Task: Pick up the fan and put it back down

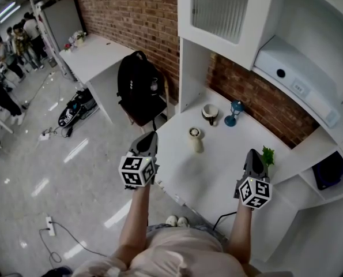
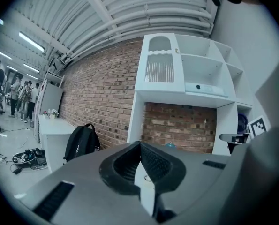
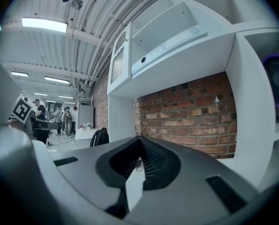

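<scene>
Left claw (image 2: 140, 145): shut, jaw tips meet, nothing between the pads. Right claw (image 3: 140, 140): same, tips together, empty. Both point roughly level toward the brick wall (image 1: 249, 100) behind the surface (image 1: 229, 166).

Head view layout:
- left claw hangs over the left edge of the surface, toward the front-left corner, with part of its body out over the floor (image 1: 73, 172)
- right claw is over the right side of the surface, close to the right edge, its tip just beside the small green plant (image 1: 267, 154); can't tell if they touch
- fan (image 1: 195, 138): small, cream, upright on the surface, in from the left edge and about midway between front and back. It sits between the two claws and farther back, clear of both. Neither claw holds it.
- cup (image 1: 210, 113), pale with a dark inside, is behind the fan near the back edge
- blue lantern-shaped piece (image 1: 234, 113) is just right of the cup, also by the back edge against the brick
- plant stands at the right edge, next to the white shelf upright

White shelf unit (image 1: 217, 16) rises over the back of the surface, with a long white box (image 1: 298, 79) on a shelf to the right. Black backpack (image 1: 138, 85) is off the left edge, beside the back-left corner. Second white table (image 1: 96, 53) stands farther along the wall, with people in the far left background.
</scene>
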`<state>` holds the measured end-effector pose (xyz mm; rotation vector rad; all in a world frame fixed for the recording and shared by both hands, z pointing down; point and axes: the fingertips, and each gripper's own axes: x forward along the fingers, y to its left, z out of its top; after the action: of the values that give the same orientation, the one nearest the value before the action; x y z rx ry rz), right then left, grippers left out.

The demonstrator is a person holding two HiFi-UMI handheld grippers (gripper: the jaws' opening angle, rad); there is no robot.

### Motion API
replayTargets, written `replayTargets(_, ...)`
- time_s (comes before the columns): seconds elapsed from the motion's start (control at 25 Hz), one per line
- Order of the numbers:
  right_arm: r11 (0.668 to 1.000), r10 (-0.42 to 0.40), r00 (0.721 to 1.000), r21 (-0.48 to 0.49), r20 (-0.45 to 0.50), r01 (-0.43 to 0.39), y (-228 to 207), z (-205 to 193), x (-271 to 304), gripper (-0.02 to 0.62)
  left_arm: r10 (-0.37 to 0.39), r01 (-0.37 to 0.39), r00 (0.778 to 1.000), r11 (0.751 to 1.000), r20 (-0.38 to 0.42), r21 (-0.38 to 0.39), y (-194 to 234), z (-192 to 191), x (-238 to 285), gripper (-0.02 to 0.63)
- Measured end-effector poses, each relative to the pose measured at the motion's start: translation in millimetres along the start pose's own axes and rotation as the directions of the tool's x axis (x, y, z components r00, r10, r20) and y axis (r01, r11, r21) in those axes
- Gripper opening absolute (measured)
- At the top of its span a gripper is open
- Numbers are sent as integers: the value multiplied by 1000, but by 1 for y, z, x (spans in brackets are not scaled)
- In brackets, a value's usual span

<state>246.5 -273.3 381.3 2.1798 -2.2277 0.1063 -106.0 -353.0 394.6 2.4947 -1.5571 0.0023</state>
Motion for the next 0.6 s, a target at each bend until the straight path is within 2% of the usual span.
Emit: replayTargets(0.6,1000,10,1000,4,-25,-10,-3,-9,-8,14,-5,5,1000,1000,-3,-24,-6,-10,-8,28)
